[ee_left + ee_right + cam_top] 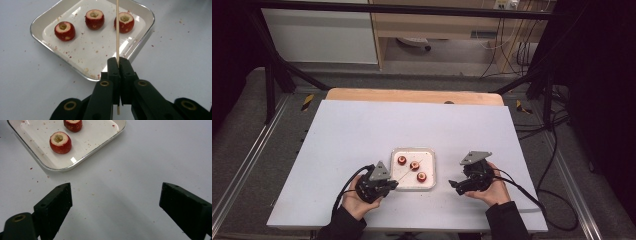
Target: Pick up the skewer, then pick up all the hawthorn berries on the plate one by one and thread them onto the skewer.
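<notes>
Left tongs (117, 65) clench a skewer (117, 30) over the tray (140, 42); right tongs (113, 200) gape low.

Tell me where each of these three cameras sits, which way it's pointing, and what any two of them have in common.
High view: above the person's side, looking forward and down on the white table; both forearms enter from the bottom, left gripper and right gripper flanking the tray.
Left gripper view: rides the left gripper, looking along its shut jaws, which pinch a wooden skewer pointing over three cored red fruits.
Right gripper view: rides the right gripper, jaws wide apart over bare table, tray at upper left.
Shared: all three show the tray and fruits.
</notes>
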Action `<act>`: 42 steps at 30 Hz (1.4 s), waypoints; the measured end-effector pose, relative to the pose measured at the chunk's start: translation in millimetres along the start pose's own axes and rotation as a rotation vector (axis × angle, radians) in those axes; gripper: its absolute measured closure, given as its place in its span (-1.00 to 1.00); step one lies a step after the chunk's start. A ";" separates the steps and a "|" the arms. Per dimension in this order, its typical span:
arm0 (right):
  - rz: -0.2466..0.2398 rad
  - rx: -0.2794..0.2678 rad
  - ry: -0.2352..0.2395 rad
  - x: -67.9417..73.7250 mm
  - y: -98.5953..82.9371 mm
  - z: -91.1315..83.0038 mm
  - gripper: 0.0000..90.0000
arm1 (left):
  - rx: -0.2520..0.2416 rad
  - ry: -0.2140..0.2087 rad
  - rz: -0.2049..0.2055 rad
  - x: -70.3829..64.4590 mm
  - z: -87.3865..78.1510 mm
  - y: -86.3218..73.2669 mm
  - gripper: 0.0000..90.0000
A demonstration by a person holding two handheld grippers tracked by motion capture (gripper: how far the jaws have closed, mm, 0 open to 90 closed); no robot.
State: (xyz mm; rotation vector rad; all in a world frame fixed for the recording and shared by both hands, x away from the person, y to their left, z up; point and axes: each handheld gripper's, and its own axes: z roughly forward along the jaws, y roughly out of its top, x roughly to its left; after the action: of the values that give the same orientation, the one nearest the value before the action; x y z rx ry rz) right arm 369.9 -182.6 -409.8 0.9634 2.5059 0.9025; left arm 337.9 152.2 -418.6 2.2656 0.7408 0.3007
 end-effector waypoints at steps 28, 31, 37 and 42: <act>0.093 0.057 0.120 20.0 45.7 19.3 -0.88 | -0.087 0.035 -0.083 14.9 -15.4 -36.7 0.96; 0.087 0.069 0.132 23.0 51.6 23.0 -0.83 | -0.090 0.033 -0.090 15.7 -16.1 -38.1 0.96; 0.079 0.119 0.186 26.7 63.4 32.1 -0.64 | -0.088 0.037 -0.088 15.0 -15.1 -38.2 0.96; 0.059 0.169 0.225 29.0 72.0 40.3 -0.46 | -0.090 0.035 -0.085 15.3 -15.5 -38.3 0.96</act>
State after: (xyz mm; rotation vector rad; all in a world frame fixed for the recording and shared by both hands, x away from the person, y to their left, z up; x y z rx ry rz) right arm 403.6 -103.3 -394.8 1.0441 2.7949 0.8712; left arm 327.7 192.0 -434.5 2.1426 0.8229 0.3280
